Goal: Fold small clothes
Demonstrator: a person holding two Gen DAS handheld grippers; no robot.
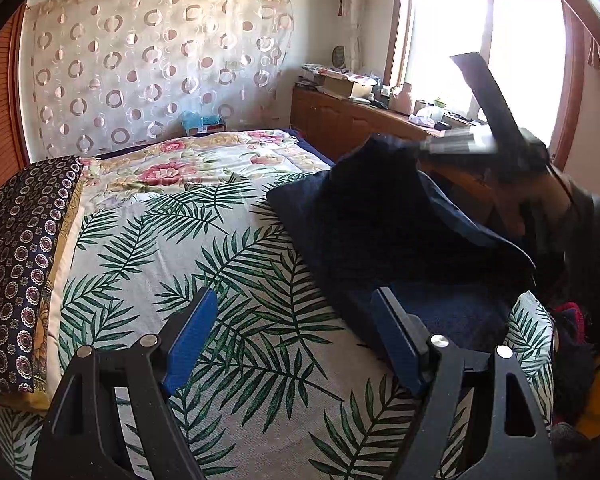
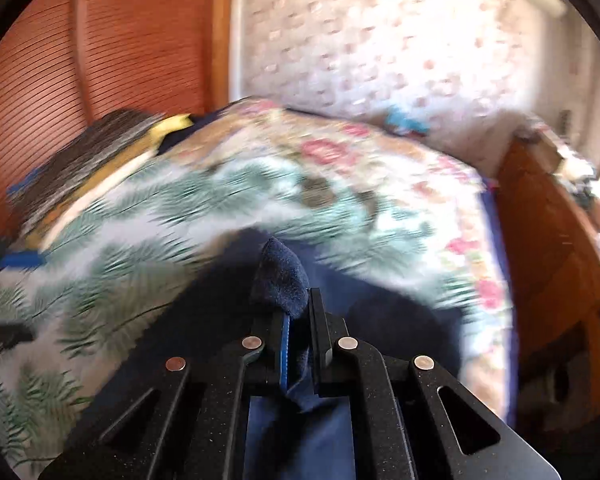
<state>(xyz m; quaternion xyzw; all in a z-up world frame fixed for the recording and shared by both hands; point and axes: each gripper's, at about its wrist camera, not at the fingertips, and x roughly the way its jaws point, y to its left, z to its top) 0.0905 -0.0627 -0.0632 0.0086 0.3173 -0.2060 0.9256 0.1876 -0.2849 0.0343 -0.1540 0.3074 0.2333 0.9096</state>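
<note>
A dark navy garment (image 1: 380, 224) lies on the right side of the leaf-print bedspread (image 1: 236, 248), one edge lifted off the bed. My right gripper (image 1: 432, 148) holds that raised edge up, blurred against the window. In the right wrist view my right gripper (image 2: 298, 312) is shut on a fold of the navy garment (image 2: 280, 276), which bulges out past the fingertips. My left gripper (image 1: 292, 316) hovers low over the bedspread, open, with nothing between its blue pads (image 1: 190, 340). Its right finger sits at the garment's near edge.
A dark patterned pillow (image 1: 20, 256) lies along the bed's left side, and a floral quilt (image 1: 196, 160) covers the far end. A wooden cabinet (image 1: 352, 120) cluttered with small items stands under the window. Dark and red clothes (image 1: 572, 332) are heaped at the bed's right edge.
</note>
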